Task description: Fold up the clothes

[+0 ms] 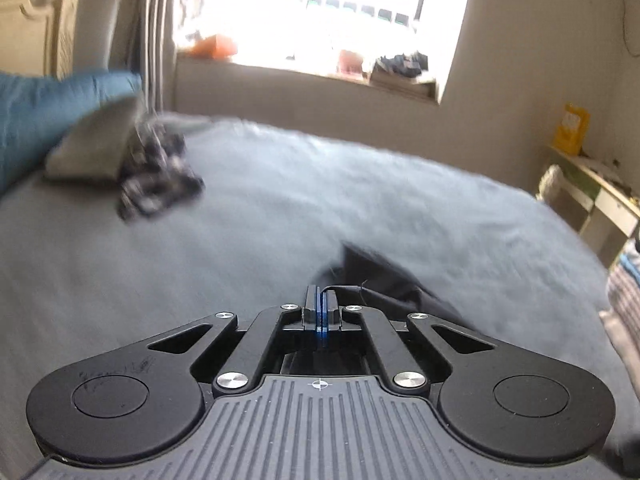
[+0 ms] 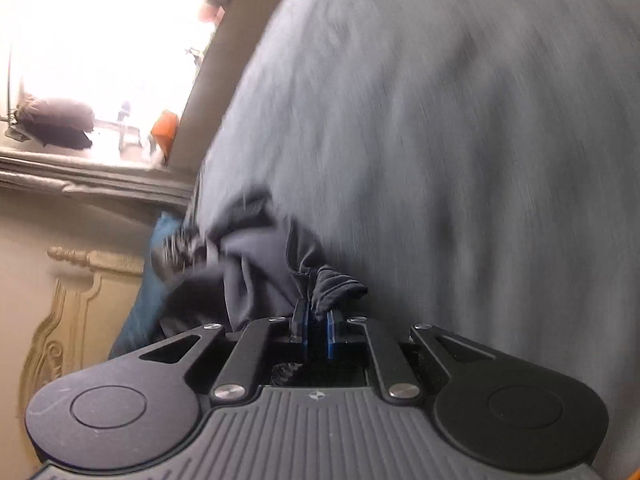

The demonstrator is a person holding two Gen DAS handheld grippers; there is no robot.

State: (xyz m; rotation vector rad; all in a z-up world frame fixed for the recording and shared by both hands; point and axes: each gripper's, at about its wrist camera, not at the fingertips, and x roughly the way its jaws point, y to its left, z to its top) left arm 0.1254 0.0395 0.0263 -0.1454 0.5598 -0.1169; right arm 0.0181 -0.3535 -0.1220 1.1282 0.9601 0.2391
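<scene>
A dark grey garment (image 1: 376,276) lies bunched over the grey bed sheet (image 1: 280,200). My left gripper (image 1: 321,300) is shut, its blue pads pressed together on a thin edge of the garment. In the right wrist view the same dark garment (image 2: 256,256) hangs in folds in front of the sheet (image 2: 460,140). My right gripper (image 2: 318,316) is shut on a bunched corner of the garment between its blue pads. Both views are motion-blurred.
A blue pillow (image 1: 36,116) and a folded grey cloth with a dark patterned item (image 1: 156,176) lie at the bed's far left. A window sill with clutter (image 1: 360,68) is behind the bed. A shelf (image 1: 592,188) stands at the right. A carved headboard (image 2: 68,312) shows in the right wrist view.
</scene>
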